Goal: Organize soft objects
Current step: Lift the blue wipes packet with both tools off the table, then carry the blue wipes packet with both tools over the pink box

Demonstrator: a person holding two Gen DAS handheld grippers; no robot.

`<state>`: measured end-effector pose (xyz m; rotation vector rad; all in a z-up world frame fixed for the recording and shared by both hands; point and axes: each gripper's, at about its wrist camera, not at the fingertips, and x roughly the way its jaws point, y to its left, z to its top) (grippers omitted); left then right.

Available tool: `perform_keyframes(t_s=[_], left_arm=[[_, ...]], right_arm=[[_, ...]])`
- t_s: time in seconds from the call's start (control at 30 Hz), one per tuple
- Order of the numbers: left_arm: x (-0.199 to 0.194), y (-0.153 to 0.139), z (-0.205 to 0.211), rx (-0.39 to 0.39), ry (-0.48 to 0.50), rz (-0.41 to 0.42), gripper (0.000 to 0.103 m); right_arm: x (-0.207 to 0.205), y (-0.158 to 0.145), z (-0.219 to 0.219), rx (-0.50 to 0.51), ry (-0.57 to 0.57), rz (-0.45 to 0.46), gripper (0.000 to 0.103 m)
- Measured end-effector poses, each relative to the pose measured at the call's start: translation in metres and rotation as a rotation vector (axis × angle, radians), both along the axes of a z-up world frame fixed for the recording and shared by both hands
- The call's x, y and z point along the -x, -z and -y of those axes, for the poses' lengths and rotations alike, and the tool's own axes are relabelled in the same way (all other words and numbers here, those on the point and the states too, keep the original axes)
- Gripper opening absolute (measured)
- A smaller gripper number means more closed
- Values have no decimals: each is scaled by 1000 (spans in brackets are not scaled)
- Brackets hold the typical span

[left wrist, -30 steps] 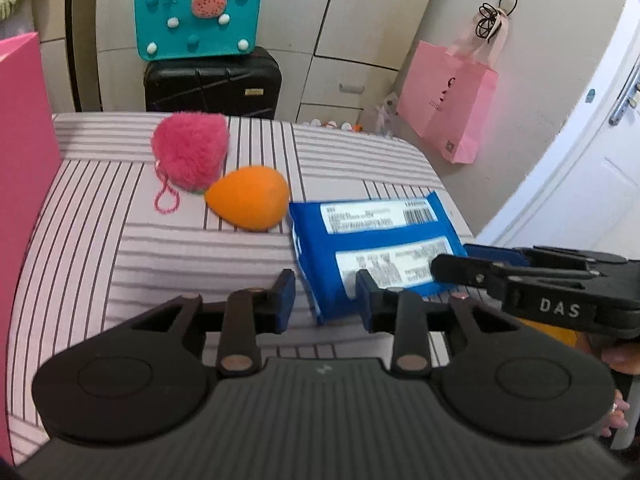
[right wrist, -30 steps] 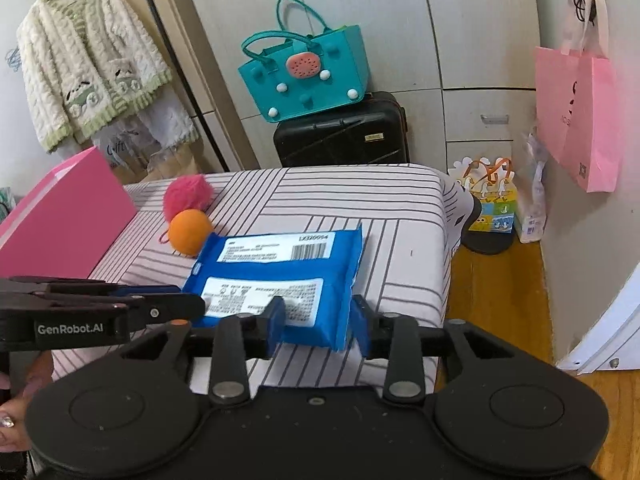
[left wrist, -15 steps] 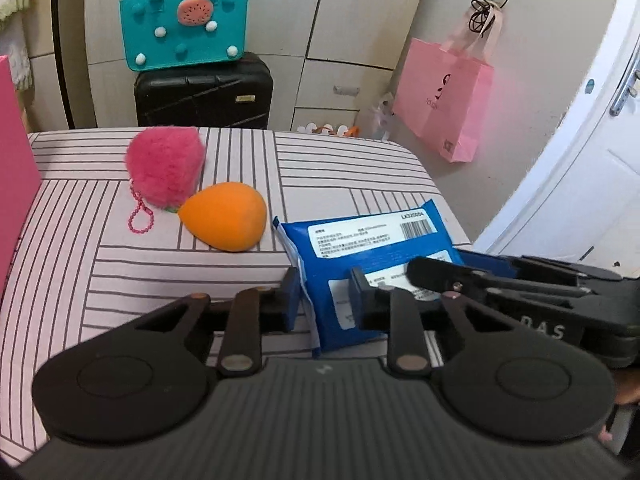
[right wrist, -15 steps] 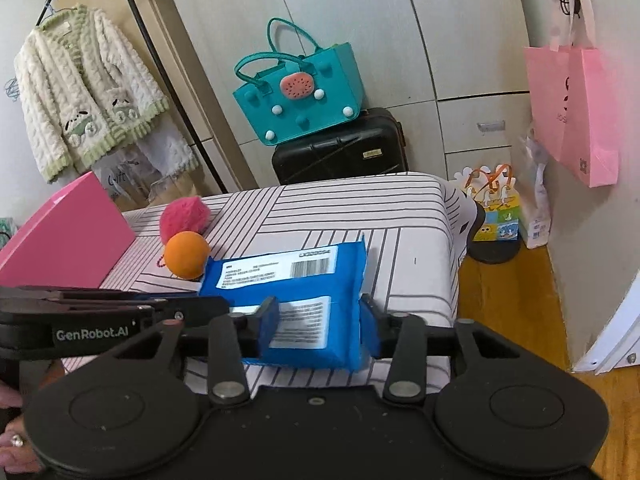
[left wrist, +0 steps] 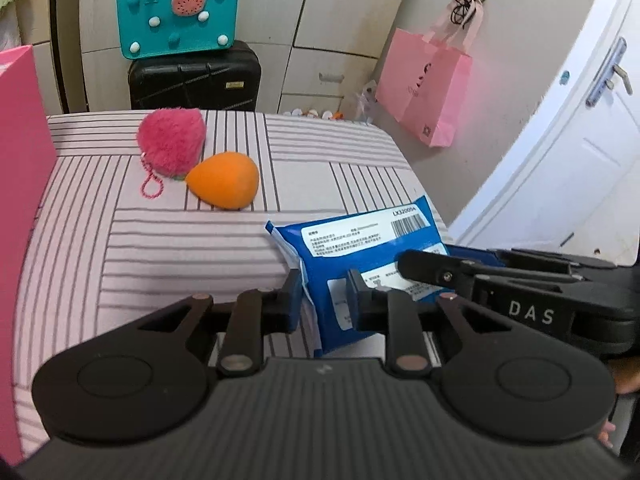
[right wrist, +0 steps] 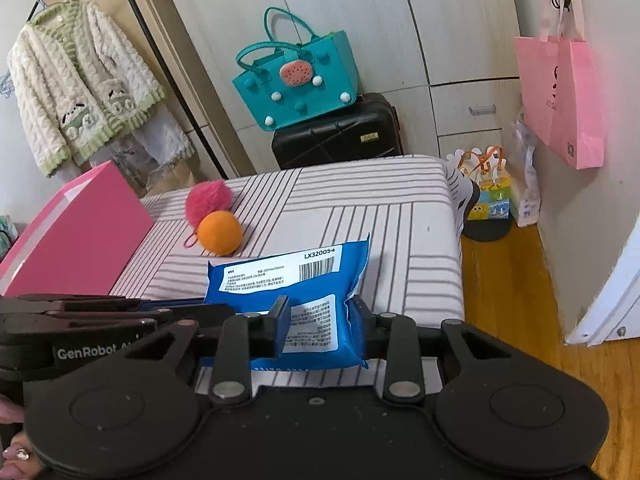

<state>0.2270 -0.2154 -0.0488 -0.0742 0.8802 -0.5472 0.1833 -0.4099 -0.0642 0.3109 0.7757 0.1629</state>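
Apparently both grippers share one lift: right gripper (right wrist: 320, 330) pinches soft blue plastic packet (right wrist: 296, 280); left gripper (left wrist: 323, 300) clamps its corner, steadying floppy load.

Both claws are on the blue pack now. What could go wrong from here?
1. The right claw pinches only the near end of the blue pack; the soft pack could sag or slip.
2. The left claw takes just its corner edge; uneven pulls may tear the wrapper.
3. Swinging toward the pink box could knock the orange sponge and pink pompom.
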Motion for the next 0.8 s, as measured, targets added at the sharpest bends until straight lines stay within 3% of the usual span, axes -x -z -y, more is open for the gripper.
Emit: perform_keyframes(t_s=[0.13,0.37,0.53,0.8], left_arm=[[16,-13,-11,3,20,-32,22],[57,-41,-39,-10,68,28,22],[71,-51,-66,34,111,-49,22],[104,-61,-102,18,151,-58,22]], right_arm=[[20,-12,-11,-24,11,-9,43],[53,-38,-48,42,-26,12,52],[84,-45,-73,66,-49,10,58],[113,-56,-106,108,-127,-4,62]])
